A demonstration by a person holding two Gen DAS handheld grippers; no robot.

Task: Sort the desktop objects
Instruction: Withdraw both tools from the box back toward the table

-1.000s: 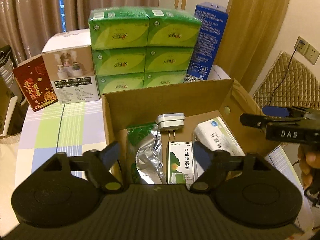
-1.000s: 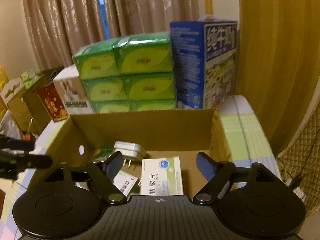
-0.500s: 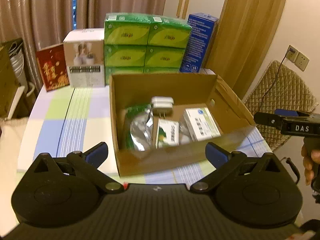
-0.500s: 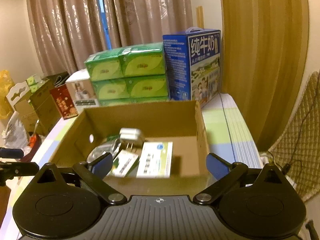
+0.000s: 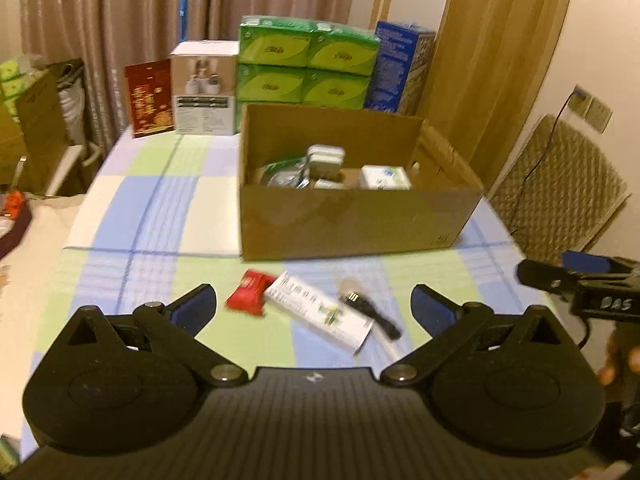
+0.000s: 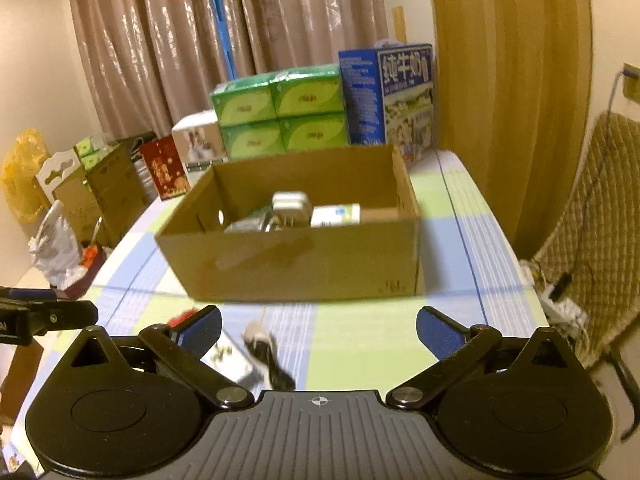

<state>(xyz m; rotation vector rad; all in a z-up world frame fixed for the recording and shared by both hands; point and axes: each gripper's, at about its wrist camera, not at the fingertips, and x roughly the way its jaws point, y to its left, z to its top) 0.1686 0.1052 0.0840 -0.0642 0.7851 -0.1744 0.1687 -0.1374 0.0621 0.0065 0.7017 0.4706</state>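
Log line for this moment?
left gripper: open | right gripper: open | cardboard box: part-filled | on table: red packet, white box, black cable

Warm dim light, motion-blurred fisheye

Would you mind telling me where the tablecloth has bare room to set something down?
Free: the wide stretch left of the cardboard box, and the strip right of it. Crowded: in front, where the red packet, white carton and black USB stick lie.

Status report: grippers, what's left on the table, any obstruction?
Both hand-held grippers open, empty. Red packet, white box, black cable loose before cardboard box. Nothing blocking.
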